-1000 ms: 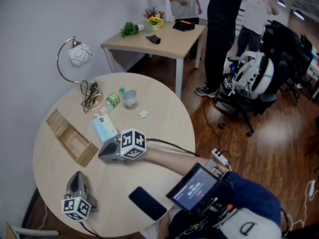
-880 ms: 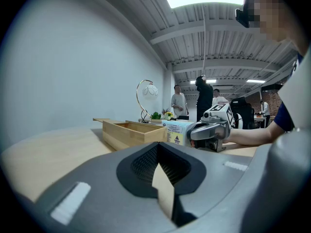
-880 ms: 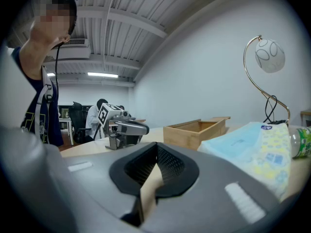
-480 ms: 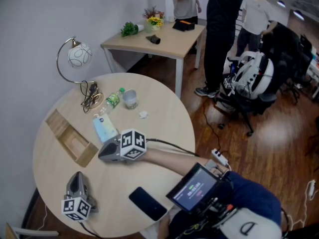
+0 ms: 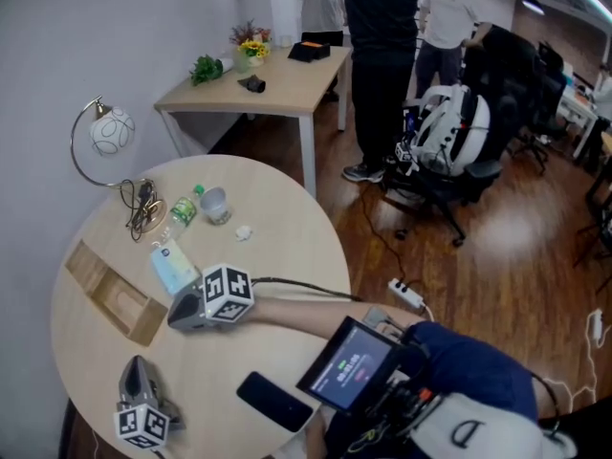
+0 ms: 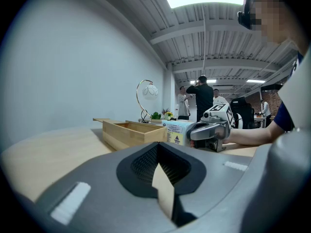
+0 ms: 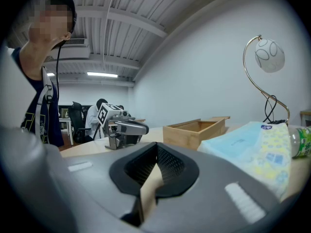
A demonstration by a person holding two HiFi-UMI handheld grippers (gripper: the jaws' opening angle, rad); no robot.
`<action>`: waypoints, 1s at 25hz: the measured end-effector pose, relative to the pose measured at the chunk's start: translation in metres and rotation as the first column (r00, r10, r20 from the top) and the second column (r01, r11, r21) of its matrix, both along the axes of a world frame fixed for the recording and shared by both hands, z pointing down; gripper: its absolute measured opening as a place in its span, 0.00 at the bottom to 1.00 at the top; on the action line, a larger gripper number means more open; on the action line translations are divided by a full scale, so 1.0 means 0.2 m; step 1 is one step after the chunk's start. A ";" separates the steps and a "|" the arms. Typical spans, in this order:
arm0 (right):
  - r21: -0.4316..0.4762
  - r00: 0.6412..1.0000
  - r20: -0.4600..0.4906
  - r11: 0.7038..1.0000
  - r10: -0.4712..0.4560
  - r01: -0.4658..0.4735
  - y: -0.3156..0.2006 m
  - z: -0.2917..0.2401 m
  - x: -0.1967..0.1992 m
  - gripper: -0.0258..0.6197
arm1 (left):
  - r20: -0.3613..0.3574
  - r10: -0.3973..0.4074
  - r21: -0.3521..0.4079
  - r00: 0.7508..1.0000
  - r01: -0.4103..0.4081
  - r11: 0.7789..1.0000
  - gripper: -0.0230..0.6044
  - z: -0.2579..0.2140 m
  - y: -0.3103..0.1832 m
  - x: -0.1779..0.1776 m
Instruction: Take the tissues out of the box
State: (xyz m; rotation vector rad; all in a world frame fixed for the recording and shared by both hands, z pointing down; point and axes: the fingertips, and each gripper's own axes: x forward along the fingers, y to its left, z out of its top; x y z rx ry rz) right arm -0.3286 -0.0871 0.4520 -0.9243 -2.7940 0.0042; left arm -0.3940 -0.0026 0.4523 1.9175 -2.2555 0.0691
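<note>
Blue tissue pack [image 7: 248, 144] — partly hidden

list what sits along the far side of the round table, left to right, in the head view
lamp → green-capped bottle → clear cup → small white scrap

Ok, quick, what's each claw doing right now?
Left claw: closed, nothing between its jaws.
Right claw: closed, nothing between its jaws.
</note>
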 end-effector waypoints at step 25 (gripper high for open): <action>0.027 0.998 0.012 0.998 0.065 -0.065 -0.12 -0.02 0.03 0.05 | 0.013 0.041 0.029 0.999 -0.041 0.999 0.04 0.01 -0.13 -0.01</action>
